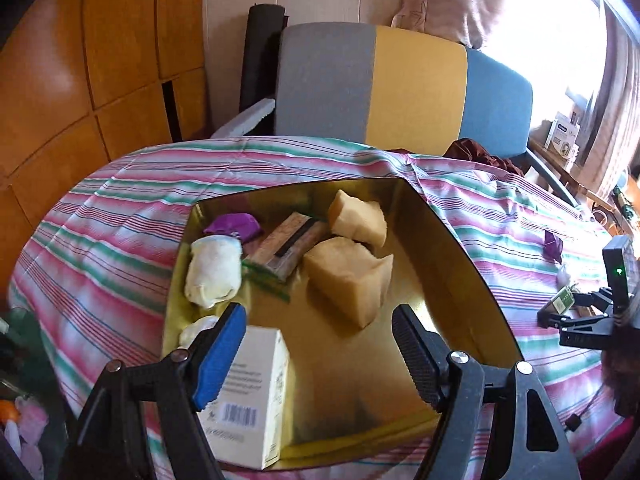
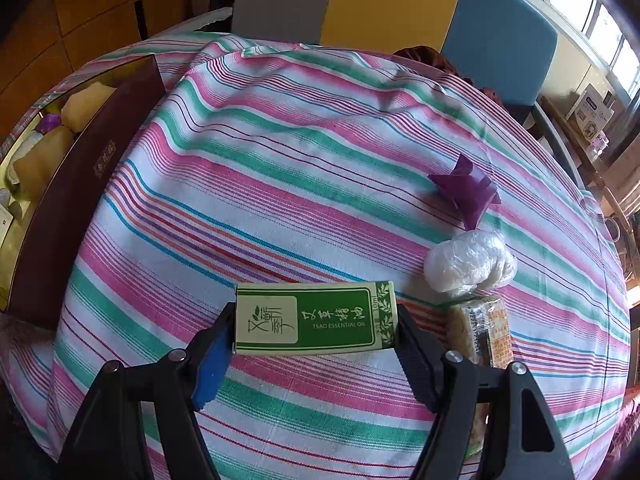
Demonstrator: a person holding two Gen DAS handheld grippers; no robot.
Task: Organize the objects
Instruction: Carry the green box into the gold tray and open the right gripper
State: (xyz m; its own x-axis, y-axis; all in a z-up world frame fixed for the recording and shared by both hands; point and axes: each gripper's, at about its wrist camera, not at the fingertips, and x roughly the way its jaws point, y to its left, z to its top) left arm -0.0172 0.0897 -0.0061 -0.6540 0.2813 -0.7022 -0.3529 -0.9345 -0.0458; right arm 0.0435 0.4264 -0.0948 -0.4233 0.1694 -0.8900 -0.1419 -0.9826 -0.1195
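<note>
Ribbed pads of the right gripper [image 2: 316,334] clamped a green carton [image 2: 315,319] reading "TSAO ESSENTIAL OIL", right of the gold-lined box [image 1: 448,240]; above that box, the left gripper [image 1: 320,340] gaped empty beside a white barcoded carton [image 1: 252,396].

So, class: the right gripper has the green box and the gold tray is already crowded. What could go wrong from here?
1. The right gripper pinches the green box only at its ends, so it could twist or slip on the way to the tray.
2. The wrapped bundles and white carton leave little free floor, so the box might land on top of something.
3. The open left gripper hangs over the tray, so the two could collide.
</note>
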